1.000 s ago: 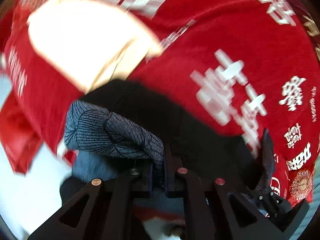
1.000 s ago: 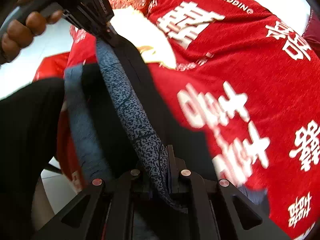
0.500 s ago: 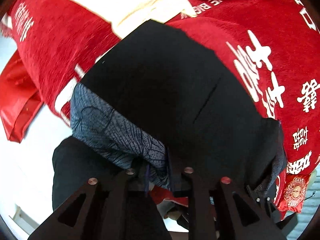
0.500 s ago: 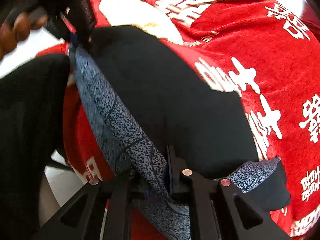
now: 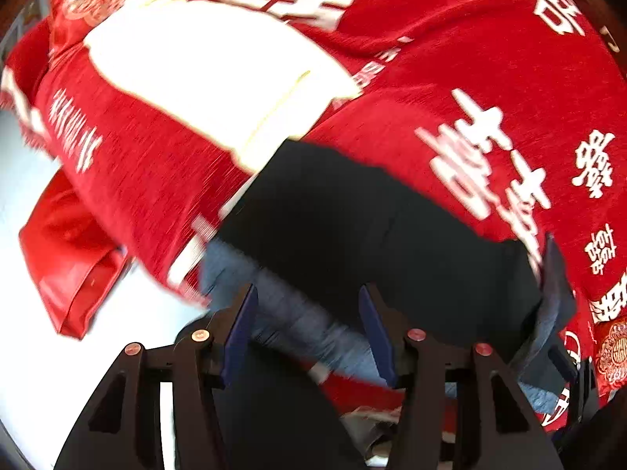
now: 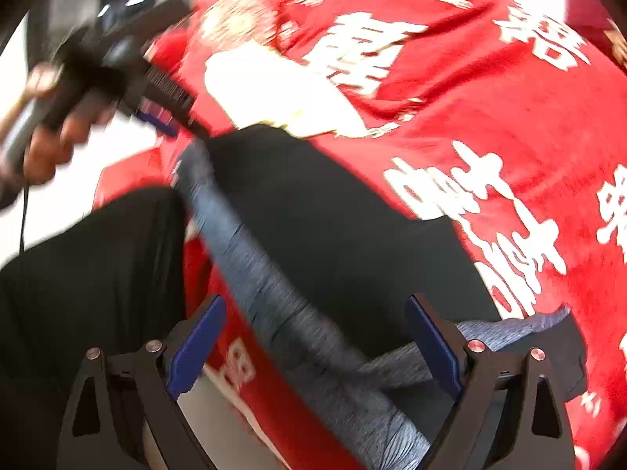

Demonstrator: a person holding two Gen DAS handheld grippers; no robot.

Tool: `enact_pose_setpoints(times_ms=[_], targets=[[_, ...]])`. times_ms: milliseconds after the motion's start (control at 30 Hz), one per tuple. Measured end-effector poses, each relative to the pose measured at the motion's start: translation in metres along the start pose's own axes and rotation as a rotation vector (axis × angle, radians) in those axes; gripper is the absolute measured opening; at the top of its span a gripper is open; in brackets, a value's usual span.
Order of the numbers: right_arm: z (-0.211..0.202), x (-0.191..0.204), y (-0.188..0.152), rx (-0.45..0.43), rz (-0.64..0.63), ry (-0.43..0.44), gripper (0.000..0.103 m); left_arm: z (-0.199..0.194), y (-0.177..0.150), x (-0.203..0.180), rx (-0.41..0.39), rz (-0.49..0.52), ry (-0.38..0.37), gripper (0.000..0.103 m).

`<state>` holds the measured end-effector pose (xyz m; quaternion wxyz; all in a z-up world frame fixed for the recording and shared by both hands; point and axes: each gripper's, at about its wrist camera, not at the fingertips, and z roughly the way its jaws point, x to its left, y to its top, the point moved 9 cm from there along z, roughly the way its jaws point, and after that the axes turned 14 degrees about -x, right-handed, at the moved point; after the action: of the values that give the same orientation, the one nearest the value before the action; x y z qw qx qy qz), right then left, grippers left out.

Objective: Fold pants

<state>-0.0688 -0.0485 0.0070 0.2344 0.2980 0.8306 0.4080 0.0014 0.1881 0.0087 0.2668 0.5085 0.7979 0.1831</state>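
The red cloth is printed all over with large white Chinese characters; the double-happiness sign stands just beside the black pants, and again on the cloth in the right wrist view. Smaller white characters sit further along the cloth. Other lettering on it is too blurred to read.

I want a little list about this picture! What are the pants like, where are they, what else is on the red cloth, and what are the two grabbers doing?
pants: black pants with a grey patterned waistband
place: lying on the red cloth with white characters
also there: a pale folded item beyond the pants
left gripper: fingers opening, waistband between them, not pinched
right gripper: fingers opening, waistband between them, not pinched
picture: blurry
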Motion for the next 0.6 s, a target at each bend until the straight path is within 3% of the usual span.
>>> enact_pose_setpoints(times_ms=[133,267,333,400,600], targets=[[0.027,-0.029,0.017,-0.001,0.102,-0.06,0.092,0.035,0.005,-0.033,0.031,0.052,-0.009,0.058],[0.055,-0.041,-0.021,0.149,0.106,-0.121,0.092,0.067,-0.031,-0.025,0.133,0.099,0.054,0.059],[0.053,-0.046,-0.048,0.208,0.136,-0.138,0.092,0.063,-0.037,-0.024,0.098,0.107,0.042,0.066],[0.041,-0.05,-0.071,0.216,0.199,-0.126,0.092,0.06,-0.042,-0.021,0.112,0.115,0.049,0.07],[0.0,-0.052,-0.073,0.183,0.272,-0.12,0.092,0.044,-0.047,-0.04,0.085,0.23,0.117,0.071]])
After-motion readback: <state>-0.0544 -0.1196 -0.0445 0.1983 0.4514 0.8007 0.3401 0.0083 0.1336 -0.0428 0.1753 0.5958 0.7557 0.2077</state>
